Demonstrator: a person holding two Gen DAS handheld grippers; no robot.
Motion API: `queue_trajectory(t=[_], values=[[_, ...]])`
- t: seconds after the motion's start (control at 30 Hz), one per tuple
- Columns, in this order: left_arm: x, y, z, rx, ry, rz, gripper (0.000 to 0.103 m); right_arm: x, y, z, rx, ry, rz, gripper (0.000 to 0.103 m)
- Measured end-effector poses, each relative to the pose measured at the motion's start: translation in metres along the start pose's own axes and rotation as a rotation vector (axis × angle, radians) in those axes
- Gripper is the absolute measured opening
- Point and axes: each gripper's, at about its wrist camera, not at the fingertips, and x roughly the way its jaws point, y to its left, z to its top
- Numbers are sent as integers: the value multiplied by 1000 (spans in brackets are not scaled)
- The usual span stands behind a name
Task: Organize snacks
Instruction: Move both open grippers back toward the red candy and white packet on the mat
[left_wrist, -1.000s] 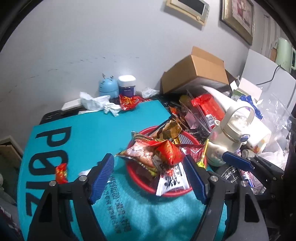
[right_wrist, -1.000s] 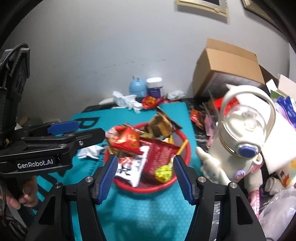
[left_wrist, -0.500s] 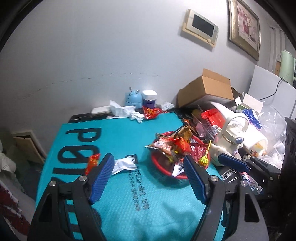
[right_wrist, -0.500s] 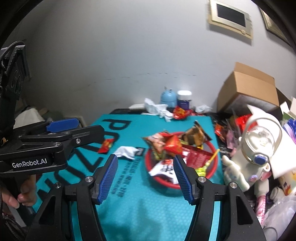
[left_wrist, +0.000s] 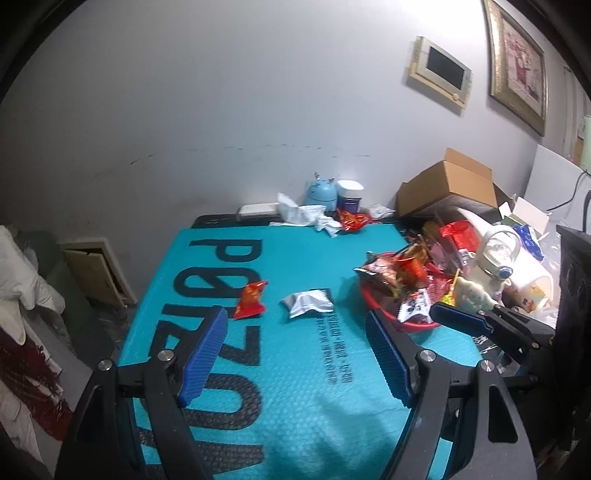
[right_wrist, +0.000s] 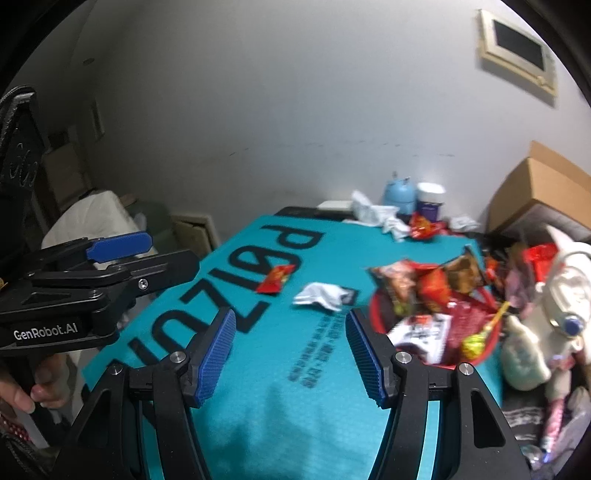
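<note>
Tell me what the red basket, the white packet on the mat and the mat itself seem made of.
Red basket: likely moulded plastic, with a smooth, uniform rim. White packet: probably thin plastic or foil film, crinkled and slightly shiny. Mat: looks like teal bubble-padded plastic, with a dimpled honeycomb texture and printed black lettering.

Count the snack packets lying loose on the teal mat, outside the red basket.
2: a red packet left of a white packet, both left of the red basket. None seem hidden.

Snack labels in the red basket (right_wrist: 495, 354) blurred, illegible
</note>
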Motion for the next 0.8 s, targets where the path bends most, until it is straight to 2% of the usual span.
queue_trajectory(t=[0.2, 0.33, 0.67, 0.8], values=[[15, 26, -5, -30, 29, 22, 76, 34, 9, 1, 1, 46, 27, 62], [36, 42, -5, -33, 61, 9, 76, 60, 5, 3, 21, 82, 31, 62], [97, 74, -2, -40, 154, -13, 76, 123, -8, 11, 46, 163, -5, 62], [129, 86, 2, -58, 198, -43, 76, 149, -15, 14, 52, 192, -28, 62]])
